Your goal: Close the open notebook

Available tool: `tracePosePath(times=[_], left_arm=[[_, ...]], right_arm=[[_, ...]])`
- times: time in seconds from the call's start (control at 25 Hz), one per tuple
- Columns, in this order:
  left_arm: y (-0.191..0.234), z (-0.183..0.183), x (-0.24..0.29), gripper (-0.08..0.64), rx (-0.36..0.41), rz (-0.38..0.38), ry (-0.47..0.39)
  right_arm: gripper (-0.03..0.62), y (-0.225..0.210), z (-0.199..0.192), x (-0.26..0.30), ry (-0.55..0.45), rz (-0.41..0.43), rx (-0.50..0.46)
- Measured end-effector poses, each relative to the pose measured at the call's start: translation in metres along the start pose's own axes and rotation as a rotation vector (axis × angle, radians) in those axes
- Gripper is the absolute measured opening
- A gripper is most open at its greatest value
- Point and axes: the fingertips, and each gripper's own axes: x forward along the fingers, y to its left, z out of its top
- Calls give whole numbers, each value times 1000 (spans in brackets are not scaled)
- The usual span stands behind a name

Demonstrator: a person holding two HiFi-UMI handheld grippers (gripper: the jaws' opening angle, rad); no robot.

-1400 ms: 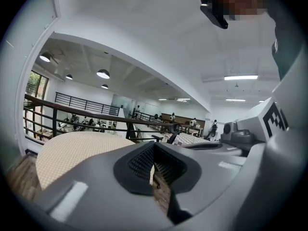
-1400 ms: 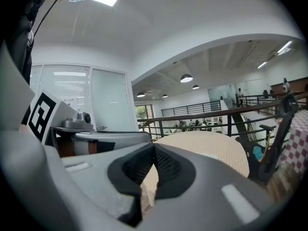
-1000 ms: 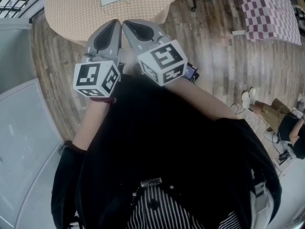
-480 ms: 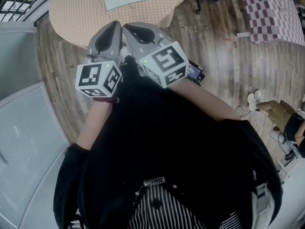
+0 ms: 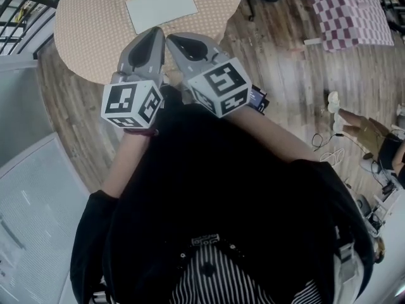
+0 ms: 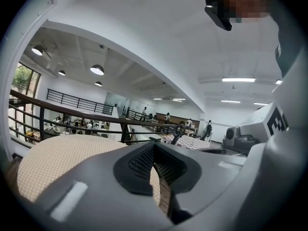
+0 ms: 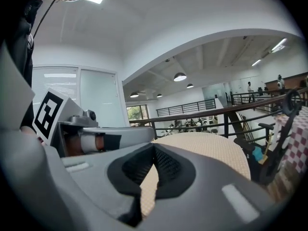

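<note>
The desk (image 5: 95, 37) runs off the head view's top edge. Its near rim is hidden behind the left gripper (image 5: 156, 30) and the right gripper (image 5: 169, 37). The pale notebook (image 5: 161, 5) on it is too small to tell open from closed. A dark thing (image 5: 256, 97) on the floor is half hidden behind the right gripper's cube. A person (image 5: 370, 135) is cut off at the right edge. In the left gripper view, the top right is blurred over, and the distant people (image 6: 167, 116) are too small to make out.
</note>
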Motion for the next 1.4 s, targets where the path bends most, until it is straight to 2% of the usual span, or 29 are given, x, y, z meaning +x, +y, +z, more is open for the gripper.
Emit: tracePosePath(times=[0.16, 0.36, 0.6, 0.76, 1.04, 1.2, 1.4], left_arm=[[34, 15, 18, 3, 51, -7, -14], [93, 38, 32, 3, 25, -40, -15], [147, 45, 44, 3, 13, -88, 3], [165, 49, 43, 3, 46, -123, 3], [178, 36, 65, 3, 7, -154, 42], [182, 36, 66, 3, 1, -134, 40], [194, 37, 70, 3, -19, -64, 39]], right_arm=[[2, -8, 14, 40, 3, -16, -7], [2, -4, 36, 99, 31, -37, -14], [2, -4, 43, 156, 76, -71, 1], [2, -6, 51, 177, 76, -107, 21], [2, -22, 50, 190, 97, -134, 10], [2, -24, 50, 196, 106, -116, 10], [2, -26, 54, 208, 116, -57, -2]])
